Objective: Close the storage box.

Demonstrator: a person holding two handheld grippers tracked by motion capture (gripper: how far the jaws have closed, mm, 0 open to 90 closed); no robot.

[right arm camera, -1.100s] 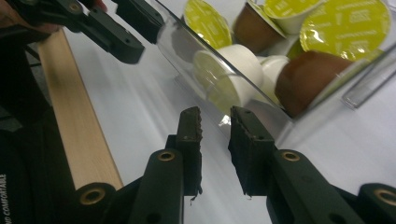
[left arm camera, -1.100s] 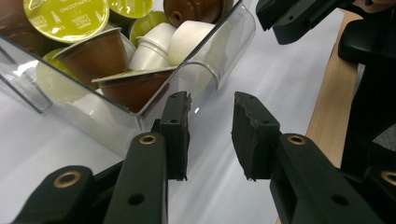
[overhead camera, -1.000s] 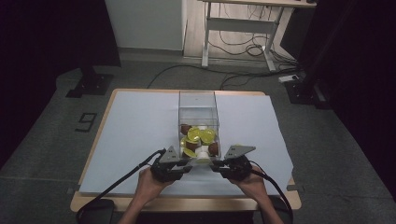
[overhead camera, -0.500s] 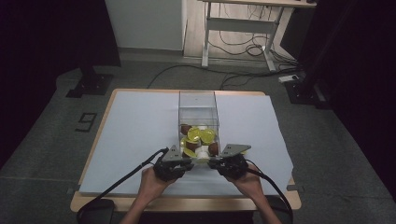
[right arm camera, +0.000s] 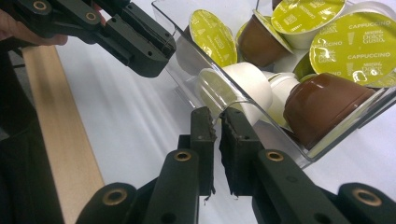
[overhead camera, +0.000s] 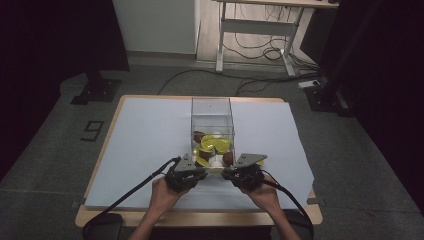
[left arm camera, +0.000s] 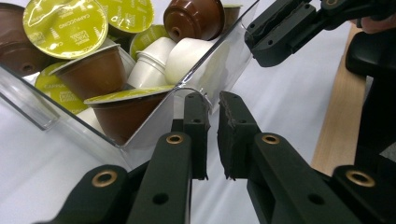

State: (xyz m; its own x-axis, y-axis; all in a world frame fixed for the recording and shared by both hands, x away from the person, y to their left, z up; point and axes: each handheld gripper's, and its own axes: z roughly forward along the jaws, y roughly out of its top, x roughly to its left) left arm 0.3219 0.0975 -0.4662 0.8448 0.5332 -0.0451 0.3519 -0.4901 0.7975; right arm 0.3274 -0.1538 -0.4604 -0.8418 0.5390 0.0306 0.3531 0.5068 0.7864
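Now both grippers, left gripper (left arm camera: 212, 109) and right gripper (right arm camera: 217, 122), pinch the near wall of the clear capsule box (overhead camera: 212, 131) at frame centre with jaws nearly shut, so lift evenly to avoid spilling coffee capsules (overhead camera: 215, 146).

Clear plastic box (overhead camera: 212, 116) on its side mid-table, w/ green-lidded, brown & white capsules (left arm camera: 100, 70) inside.

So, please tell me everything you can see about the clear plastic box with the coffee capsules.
The clear plastic box is a transparent, thin-walled rectangular container lying on the white table cover, its long side running away from the person. Its near end holds a heap of coffee capsules: brown and white cups with yellow-green foil lids, some reading "Cappuccino". The far part looks empty. The left gripper and the right gripper each pinch the near wall's edge at a corner, fingers closed on it.
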